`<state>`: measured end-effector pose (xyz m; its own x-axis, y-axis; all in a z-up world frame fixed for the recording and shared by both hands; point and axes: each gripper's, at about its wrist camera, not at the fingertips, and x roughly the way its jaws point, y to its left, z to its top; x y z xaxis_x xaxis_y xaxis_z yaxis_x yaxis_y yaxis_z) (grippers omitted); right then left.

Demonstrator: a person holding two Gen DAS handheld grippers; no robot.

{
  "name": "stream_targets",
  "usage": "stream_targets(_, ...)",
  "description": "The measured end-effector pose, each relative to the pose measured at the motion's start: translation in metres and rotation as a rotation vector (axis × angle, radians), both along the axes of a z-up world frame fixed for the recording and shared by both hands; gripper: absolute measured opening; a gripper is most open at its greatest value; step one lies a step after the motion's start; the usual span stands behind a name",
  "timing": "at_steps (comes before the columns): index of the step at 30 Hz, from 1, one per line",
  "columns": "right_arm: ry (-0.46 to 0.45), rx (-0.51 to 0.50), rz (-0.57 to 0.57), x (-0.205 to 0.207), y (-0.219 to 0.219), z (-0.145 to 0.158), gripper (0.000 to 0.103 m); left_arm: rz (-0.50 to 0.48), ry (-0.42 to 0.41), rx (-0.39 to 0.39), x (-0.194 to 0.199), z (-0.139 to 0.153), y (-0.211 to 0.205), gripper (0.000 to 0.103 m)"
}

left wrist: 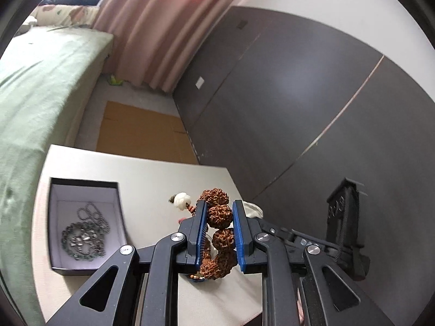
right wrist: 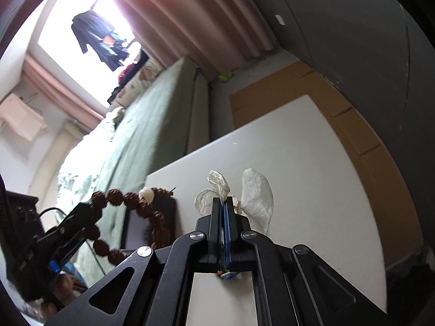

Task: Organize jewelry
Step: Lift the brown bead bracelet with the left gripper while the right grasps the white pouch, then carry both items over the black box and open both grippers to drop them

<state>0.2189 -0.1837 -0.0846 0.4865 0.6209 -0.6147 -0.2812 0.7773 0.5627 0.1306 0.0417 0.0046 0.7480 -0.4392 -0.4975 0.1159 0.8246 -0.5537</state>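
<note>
My left gripper [left wrist: 219,212] is shut on a brown bead bracelet [left wrist: 219,216] with a white bead, held above the white table [left wrist: 152,179]. The bracelet also shows in the right wrist view [right wrist: 127,199], hanging from the left gripper [right wrist: 81,217]. A black box [left wrist: 84,225] with a white lining holds silver chain jewelry [left wrist: 84,237] at the table's left. My right gripper [right wrist: 223,203] is shut on a small clear plastic bag [right wrist: 217,187] with a bit of gold jewelry in it. A second crumpled clear bag [right wrist: 257,198] lies just right of it.
A green bed [left wrist: 35,95] runs along the table's left side. Brown cardboard [left wrist: 141,133] lies on the floor beyond the table. A dark wardrobe [left wrist: 312,108] stands to the right. Pink curtains [left wrist: 163,27] hang at the back.
</note>
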Motion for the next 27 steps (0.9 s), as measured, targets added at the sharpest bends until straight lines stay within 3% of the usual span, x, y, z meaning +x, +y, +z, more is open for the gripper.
stream_targets(13,-0.117,0.067,0.169,-0.027,0.061,0.028,0.003,0.171,-0.036,-0.04,-0.021,0.013,0.063,0.019)
stream_targets(27,-0.12,0.062,0.267,-0.019,0.143,0.005,0.003,0.29,-0.029,-0.075,-0.028,0.005,0.12,0.019)
